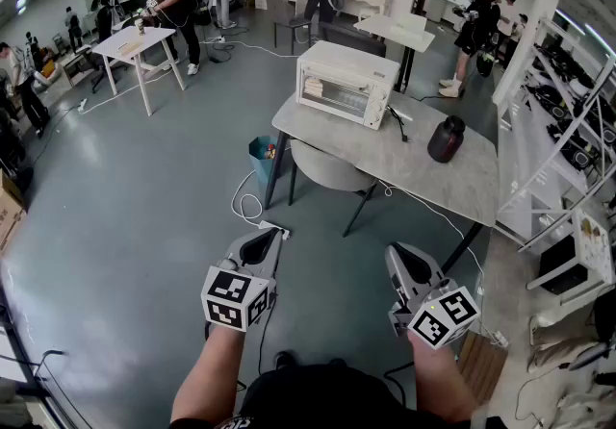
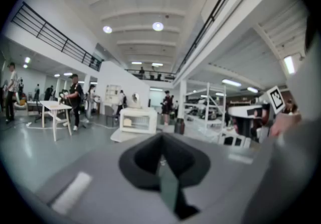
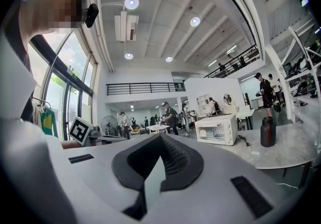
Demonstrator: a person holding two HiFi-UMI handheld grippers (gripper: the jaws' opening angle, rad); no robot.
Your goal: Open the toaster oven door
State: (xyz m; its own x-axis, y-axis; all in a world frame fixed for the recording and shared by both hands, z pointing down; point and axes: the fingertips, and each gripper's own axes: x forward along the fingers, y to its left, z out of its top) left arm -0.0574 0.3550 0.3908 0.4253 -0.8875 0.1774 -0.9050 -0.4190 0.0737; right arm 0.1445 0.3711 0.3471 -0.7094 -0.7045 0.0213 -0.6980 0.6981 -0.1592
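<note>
White toaster oven (image 1: 346, 83) placed on the grey table (image 1: 414, 167), door shut, left gripper (image 1: 262, 242) and right gripper (image 1: 406, 262) held well short of the table, both clenched, nothing gripped.

I see a boxy white toaster oven (image 1: 352, 63) in smooth painted metal with a glass door (image 1: 334, 91), on a pale stone-look matt tabletop (image 1: 423, 169). The dark rounded jug (image 1: 446, 139) looks glossy; the grey floor (image 1: 144, 215) shines smoothly.
</note>
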